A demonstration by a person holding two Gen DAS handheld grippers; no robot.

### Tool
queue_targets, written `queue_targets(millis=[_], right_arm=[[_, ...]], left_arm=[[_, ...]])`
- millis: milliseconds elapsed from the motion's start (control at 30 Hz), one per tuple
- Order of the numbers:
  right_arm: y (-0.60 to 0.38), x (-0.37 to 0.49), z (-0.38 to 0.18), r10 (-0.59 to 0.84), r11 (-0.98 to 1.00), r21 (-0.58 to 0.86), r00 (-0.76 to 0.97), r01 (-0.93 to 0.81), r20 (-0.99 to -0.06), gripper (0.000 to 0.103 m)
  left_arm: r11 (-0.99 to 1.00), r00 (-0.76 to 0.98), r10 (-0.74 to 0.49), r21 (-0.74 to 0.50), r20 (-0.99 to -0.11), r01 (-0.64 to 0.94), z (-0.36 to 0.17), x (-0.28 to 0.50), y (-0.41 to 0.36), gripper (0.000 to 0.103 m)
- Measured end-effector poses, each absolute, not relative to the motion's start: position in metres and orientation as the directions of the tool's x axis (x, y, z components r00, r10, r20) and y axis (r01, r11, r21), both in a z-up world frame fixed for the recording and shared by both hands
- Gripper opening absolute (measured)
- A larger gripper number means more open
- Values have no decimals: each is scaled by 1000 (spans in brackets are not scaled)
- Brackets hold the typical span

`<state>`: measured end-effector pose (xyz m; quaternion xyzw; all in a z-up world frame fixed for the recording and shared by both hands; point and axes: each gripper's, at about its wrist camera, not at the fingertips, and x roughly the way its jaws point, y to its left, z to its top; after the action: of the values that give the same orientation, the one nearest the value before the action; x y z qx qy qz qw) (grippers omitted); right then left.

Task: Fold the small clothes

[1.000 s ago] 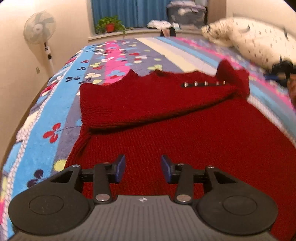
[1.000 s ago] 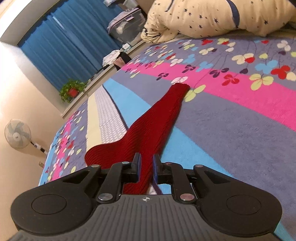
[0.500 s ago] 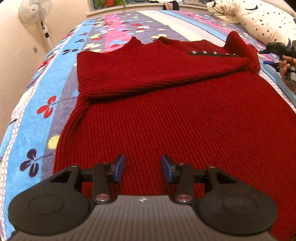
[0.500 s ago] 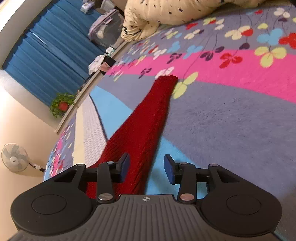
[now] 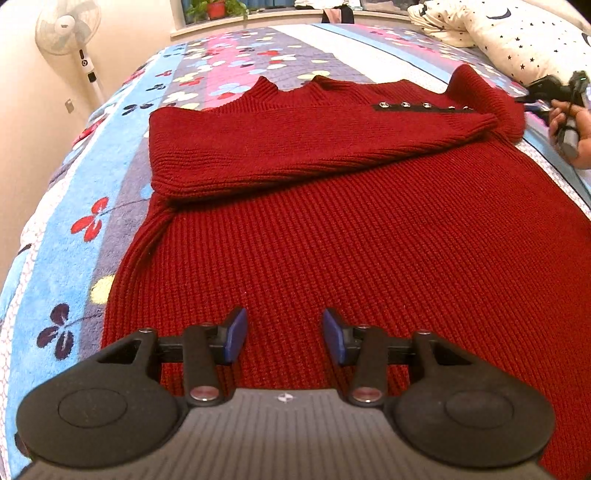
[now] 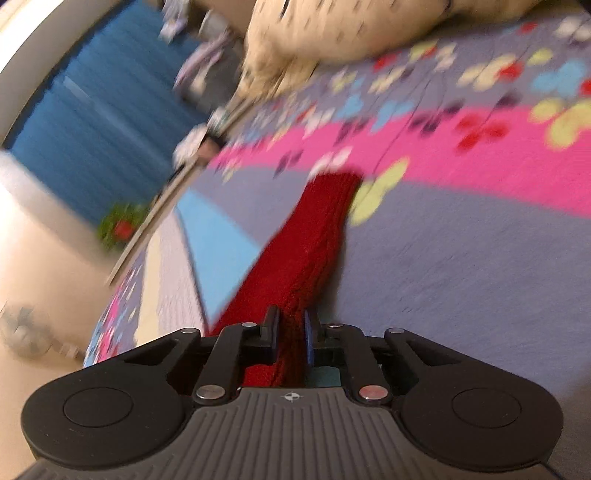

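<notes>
Right gripper just closed, now clamped on red sweater sleeve, frame centre; fold-over next. Left gripper apart, empty.

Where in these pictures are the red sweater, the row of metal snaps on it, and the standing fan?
red sweater (image 5: 369, 240): left wrist view, middle of its knitted body.
metal snaps (image 5: 424, 105): left wrist view, middle snap of the row on the folded-over sleeve.
standing fan (image 5: 68, 26): left wrist view, centre of its round head.
</notes>
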<state>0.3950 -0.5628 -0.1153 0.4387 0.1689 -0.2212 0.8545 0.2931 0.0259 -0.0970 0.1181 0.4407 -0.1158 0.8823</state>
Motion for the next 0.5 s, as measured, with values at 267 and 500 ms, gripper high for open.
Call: queue_targets(millis=[267, 500], right_arm=[[-572, 340, -122, -347, 255, 656, 701, 710, -623, 19], [-599, 347, -139, -312, 270, 711, 757, 650, -574, 25]], left_arm=[[947, 580, -101, 102, -808, 306, -95, 294, 26, 50], [946, 577, -103, 99, -810, 308, -95, 295, 26, 50]])
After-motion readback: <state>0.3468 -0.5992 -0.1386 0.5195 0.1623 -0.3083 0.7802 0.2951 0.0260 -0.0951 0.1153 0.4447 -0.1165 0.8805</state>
